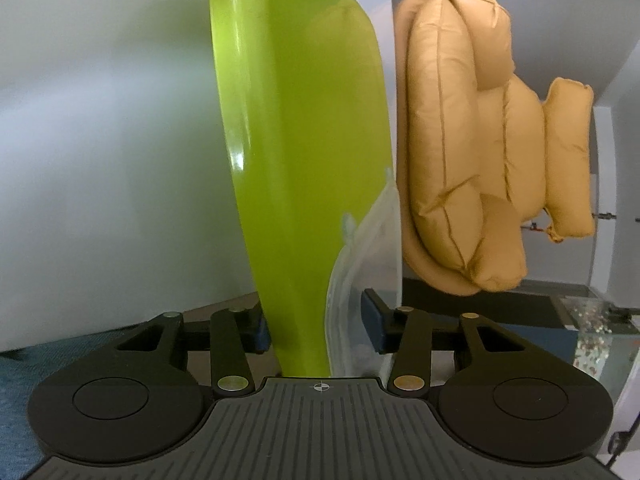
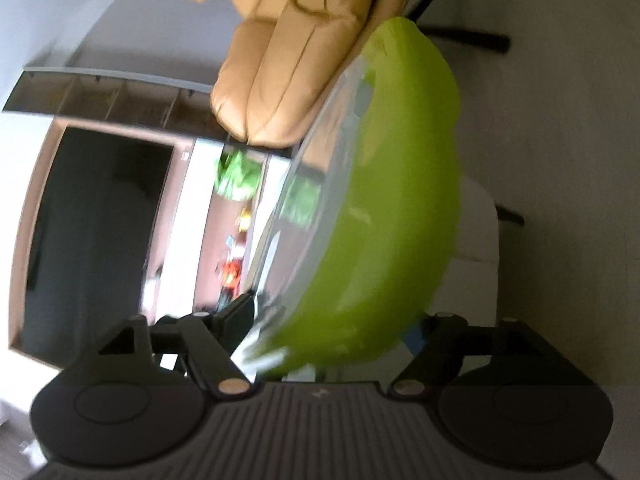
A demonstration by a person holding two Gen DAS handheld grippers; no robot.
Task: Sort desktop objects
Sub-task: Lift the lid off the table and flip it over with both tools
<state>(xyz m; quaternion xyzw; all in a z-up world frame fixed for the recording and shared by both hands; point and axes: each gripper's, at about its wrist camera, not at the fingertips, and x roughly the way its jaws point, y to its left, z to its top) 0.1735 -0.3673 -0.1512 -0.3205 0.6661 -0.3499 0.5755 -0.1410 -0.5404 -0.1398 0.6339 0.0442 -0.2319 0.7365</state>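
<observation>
Left gripper (image 1: 316, 330) half-closed on one end of the lime-green container (image 1: 296, 152), fingers on either side of it and its clear lid (image 1: 360, 264). Right gripper (image 2: 332, 332) grips the other end, wider spread; view blurred. Container held up in the air, tilted, tan leather chair (image 1: 472, 140) behind.

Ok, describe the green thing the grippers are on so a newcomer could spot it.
Beside the tan leather armchair, a lime-green glossy curved piece fills the middle of both wrist views. A clear plastic part adjoins it; nothing else is bright green and shiny.
</observation>
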